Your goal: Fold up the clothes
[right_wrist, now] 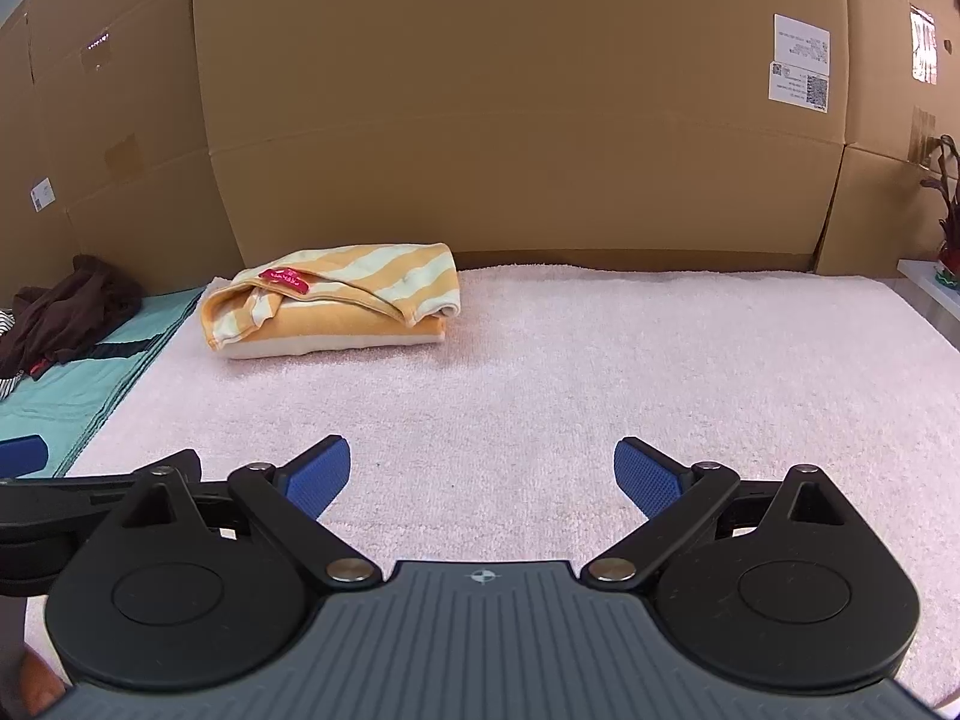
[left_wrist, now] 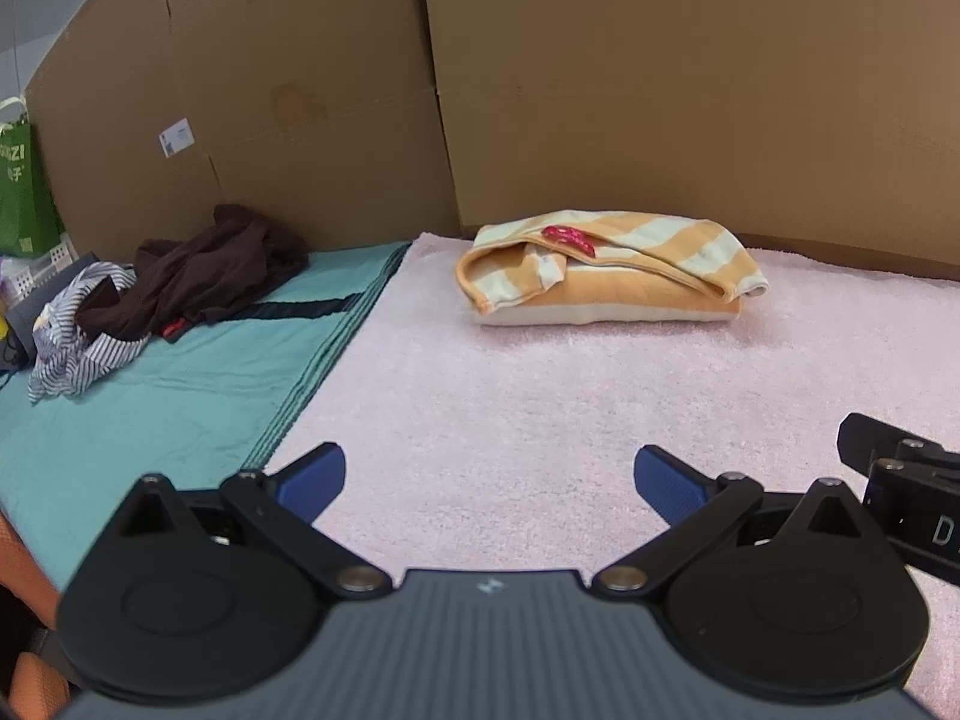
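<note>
At the back of the pink towel (right_wrist: pixel 540 372), close to the cardboard boxes (right_wrist: pixel 510 120), lies a folded shirt (right_wrist: pixel 336 306) with orange and pale stripes. Its long side runs left to right, along the boxes. A small red tag (right_wrist: pixel 285 280) sits on top near its left end, and folded edges show at the right end. On the left, a green cloth (left_wrist: pixel 150 396) lies just beside the pink towel. On it sits a pile with a dark brown garment (left_wrist: pixel 210 270) on top of a blue and white striped one (left_wrist: pixel 78 330). A green bag (left_wrist: pixel 21 192) stands at the far left; what is in it is hidden. The left gripper (left_wrist: pixel 489 477) is spread wide and holds nothing. The right gripper (right_wrist: pixel 482 474) is spread wide too, also holding nothing. Both hang over the near part of the pink towel, well apart from the shirt.
</note>
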Demonstrator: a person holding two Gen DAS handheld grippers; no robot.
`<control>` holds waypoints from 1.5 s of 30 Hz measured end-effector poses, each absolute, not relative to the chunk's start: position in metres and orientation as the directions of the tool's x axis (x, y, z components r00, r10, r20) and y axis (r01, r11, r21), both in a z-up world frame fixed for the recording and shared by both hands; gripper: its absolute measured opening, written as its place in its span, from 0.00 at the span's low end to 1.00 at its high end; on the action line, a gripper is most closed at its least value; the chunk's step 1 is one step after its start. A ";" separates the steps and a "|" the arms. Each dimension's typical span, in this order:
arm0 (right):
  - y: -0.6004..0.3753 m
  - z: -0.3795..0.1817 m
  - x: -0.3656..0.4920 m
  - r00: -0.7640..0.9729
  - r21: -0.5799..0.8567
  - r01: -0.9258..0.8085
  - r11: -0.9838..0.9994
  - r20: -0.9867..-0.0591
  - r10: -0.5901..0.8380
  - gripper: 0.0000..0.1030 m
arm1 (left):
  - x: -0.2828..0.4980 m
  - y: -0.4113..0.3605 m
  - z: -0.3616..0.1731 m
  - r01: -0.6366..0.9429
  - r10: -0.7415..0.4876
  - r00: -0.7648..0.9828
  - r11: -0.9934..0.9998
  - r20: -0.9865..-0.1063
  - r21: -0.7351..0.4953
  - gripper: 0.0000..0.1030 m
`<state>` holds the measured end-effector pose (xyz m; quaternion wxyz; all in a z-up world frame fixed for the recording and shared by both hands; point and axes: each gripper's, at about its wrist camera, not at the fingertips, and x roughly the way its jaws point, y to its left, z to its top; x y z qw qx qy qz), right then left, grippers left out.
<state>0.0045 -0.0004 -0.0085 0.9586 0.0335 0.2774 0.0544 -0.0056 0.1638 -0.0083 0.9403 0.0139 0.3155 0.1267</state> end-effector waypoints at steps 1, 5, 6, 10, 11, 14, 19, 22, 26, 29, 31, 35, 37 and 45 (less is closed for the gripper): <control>0.000 -0.009 0.005 0.838 0.097 -0.087 0.991 -0.531 0.125 0.94 | -0.006 0.164 -0.008 -0.231 0.248 0.769 0.967 -0.590 0.106 0.99; 0.001 -0.009 0.005 0.835 0.098 -0.093 0.991 -0.534 0.131 0.94 | -0.007 0.163 -0.008 -0.236 0.256 0.770 0.965 -0.585 0.112 0.99; 0.001 -0.009 0.005 0.835 0.097 -0.094 0.991 -0.534 0.131 0.94 | -0.007 0.163 -0.008 -0.236 0.256 0.770 0.965 -0.585 0.113 0.99; -0.001 -0.010 0.006 0.833 0.103 -0.086 0.991 -0.538 0.128 0.94 | -0.007 0.166 -0.009 -0.219 0.224 0.771 0.972 -0.596 0.082 0.99; -0.002 -0.010 0.006 0.835 0.105 -0.077 0.991 -0.536 0.122 0.94 | -0.007 0.165 -0.008 -0.212 0.217 0.774 0.974 -0.594 0.080 0.99; -0.008 -0.009 0.007 0.841 0.113 -0.051 0.992 -0.531 0.103 0.93 | -0.008 0.160 -0.007 -0.187 0.190 0.785 0.980 -0.590 0.067 0.99; -0.019 -0.003 0.002 0.869 0.063 0.058 0.996 -0.494 -0.020 0.93 | -0.006 0.150 -0.005 -0.118 0.100 0.799 0.993 -0.593 0.008 0.99; -0.037 0.001 -0.001 0.876 0.027 0.142 0.989 -0.469 -0.113 0.93 | -0.005 0.132 -0.001 -0.073 0.080 0.813 0.997 -0.577 0.036 0.99; -0.073 0.005 -0.004 0.852 0.083 0.227 0.970 -0.500 -0.156 0.93 | 0.000 0.110 0.004 -0.008 0.013 0.811 1.000 -0.584 0.011 0.99; -0.090 0.007 -0.010 0.849 0.095 0.263 0.960 -0.496 -0.184 0.93 | 0.002 0.090 0.006 0.026 -0.007 0.808 0.999 -0.589 0.024 0.99; -0.096 0.007 -0.013 0.847 0.091 0.276 0.957 -0.493 -0.197 0.93 | 0.003 0.079 0.005 0.044 -0.014 0.806 0.998 -0.592 0.036 0.99; -0.108 0.005 -0.015 0.841 0.095 0.290 0.952 -0.500 -0.206 0.93 | 0.006 0.063 0.001 0.067 -0.023 0.791 0.997 -0.611 0.049 0.99; -0.111 0.005 -0.016 0.840 0.096 0.295 0.951 -0.501 -0.210 0.93 | 0.008 0.056 0.000 0.074 -0.021 0.787 0.995 -0.617 0.061 0.99; -0.124 0.000 -0.011 0.834 0.097 0.296 0.950 -0.512 -0.207 0.93 | 0.012 0.036 -0.012 0.114 -0.025 0.773 0.988 -0.634 0.100 0.99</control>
